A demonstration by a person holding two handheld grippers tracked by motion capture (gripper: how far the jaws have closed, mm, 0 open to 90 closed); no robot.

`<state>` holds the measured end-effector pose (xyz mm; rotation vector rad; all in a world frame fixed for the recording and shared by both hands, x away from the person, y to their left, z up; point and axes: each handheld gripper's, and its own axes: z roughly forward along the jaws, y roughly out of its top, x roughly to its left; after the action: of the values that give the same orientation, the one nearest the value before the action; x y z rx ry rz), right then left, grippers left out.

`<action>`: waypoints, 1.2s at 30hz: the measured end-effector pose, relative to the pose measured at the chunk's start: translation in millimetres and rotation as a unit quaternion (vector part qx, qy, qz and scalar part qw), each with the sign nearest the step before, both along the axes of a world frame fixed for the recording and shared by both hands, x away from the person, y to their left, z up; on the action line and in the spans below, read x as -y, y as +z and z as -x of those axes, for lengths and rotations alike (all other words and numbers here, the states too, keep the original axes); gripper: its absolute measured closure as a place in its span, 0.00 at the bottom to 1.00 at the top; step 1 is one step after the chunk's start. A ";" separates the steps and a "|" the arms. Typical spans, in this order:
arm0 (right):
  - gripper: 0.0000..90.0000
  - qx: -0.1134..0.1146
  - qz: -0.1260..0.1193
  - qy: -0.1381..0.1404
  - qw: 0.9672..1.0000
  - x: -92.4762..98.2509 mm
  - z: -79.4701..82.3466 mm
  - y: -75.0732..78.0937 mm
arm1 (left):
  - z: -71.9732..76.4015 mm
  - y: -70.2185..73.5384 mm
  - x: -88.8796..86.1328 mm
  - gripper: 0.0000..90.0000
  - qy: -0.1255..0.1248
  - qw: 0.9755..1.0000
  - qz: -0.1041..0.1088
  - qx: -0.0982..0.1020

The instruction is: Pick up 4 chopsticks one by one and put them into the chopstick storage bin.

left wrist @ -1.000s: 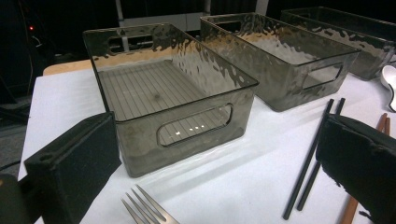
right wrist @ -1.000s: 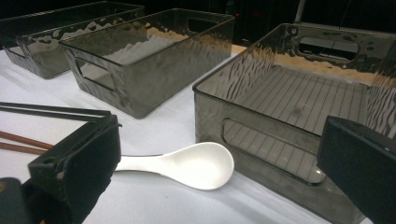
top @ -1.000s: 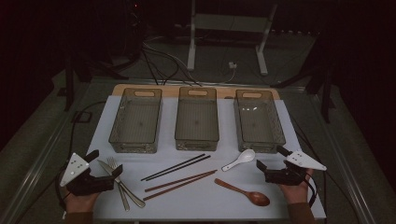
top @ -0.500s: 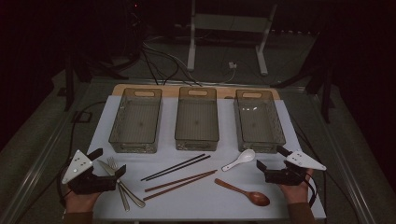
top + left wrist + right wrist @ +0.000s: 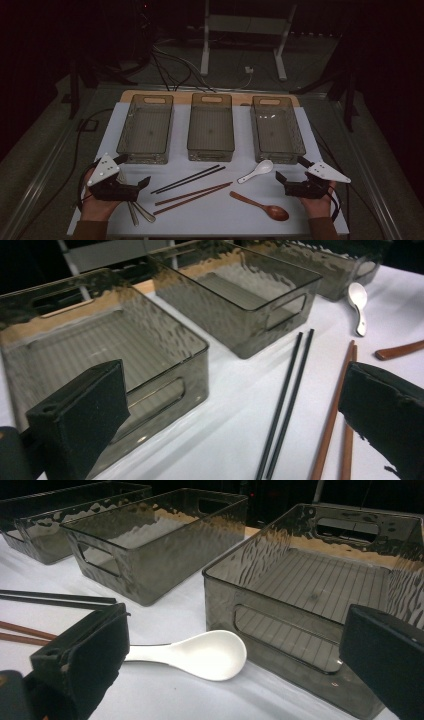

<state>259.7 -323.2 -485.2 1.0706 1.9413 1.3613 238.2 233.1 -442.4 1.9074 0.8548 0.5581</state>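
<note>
Three smoky clear bins stand in a row: left (image 5: 142, 157), middle (image 5: 210, 155), right (image 5: 282, 156). In front of them lie a black chopstick pair (image 5: 189, 179), a brown chopstick pair (image 5: 192, 196), a white spoon (image 5: 257, 170) and a wooden spoon (image 5: 260, 205). My left gripper (image 5: 134, 171) is open over metal cutlery (image 5: 140, 212), facing the left bin (image 5: 165, 385) and black chopsticks (image 5: 287, 400). My right gripper (image 5: 291, 169) is open, right of the white spoon (image 5: 200, 655), facing the right bin (image 5: 280, 625). Neither holds anything.
A white mat (image 5: 225, 220) covers the table, with a wooden strip (image 5: 180, 93) behind the bins. Cables and a stand's legs (image 5: 205, 60) lie on the dark floor beyond. The bins hold nothing.
My left gripper has shifted a little to the right, toward the chopsticks. The right gripper has barely moved.
</note>
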 end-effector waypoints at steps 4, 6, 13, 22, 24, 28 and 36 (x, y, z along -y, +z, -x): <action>0.00 0.002 0.000 0.000 1.000 0.2 0.1 0.2 | -5.6 1.2 10.1 0.01 -0.018 1.000 -0.012 -0.006; 0.00 0.002 -0.002 -0.001 1.000 0.7 0.1 0.2 | -8.4 1.6 14.2 0.01 -0.025 0.999 -0.019 -0.009; 0.00 0.001 -0.001 -0.001 1.000 0.6 0.0 0.1 | -16.4 -1.2 24.2 0.01 -0.043 0.999 -0.019 -0.020; 0.00 0.002 -0.002 -0.003 1.000 0.5 0.2 0.3 | -23.7 -8.2 39.0 0.01 -0.062 0.997 -0.026 -0.038; 0.00 0.002 -0.002 -0.003 1.000 0.7 0.2 0.3 | -25.1 -9.5 42.7 0.01 -0.068 0.996 -0.028 -0.042; 0.00 0.002 -0.003 -0.005 1.000 1.4 0.3 0.5 | -28.9 -12.5 51.1 0.01 -0.083 0.994 -0.038 -0.053; 0.00 0.004 -0.002 -0.007 1.000 1.5 0.1 0.3 | -33.0 -17.3 64.8 0.01 -0.106 0.990 -0.056 -0.068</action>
<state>259.6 -324.8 -484.9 1.0767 1.9233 1.3607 271.2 168.3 -459.7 2.1283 0.7063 0.3565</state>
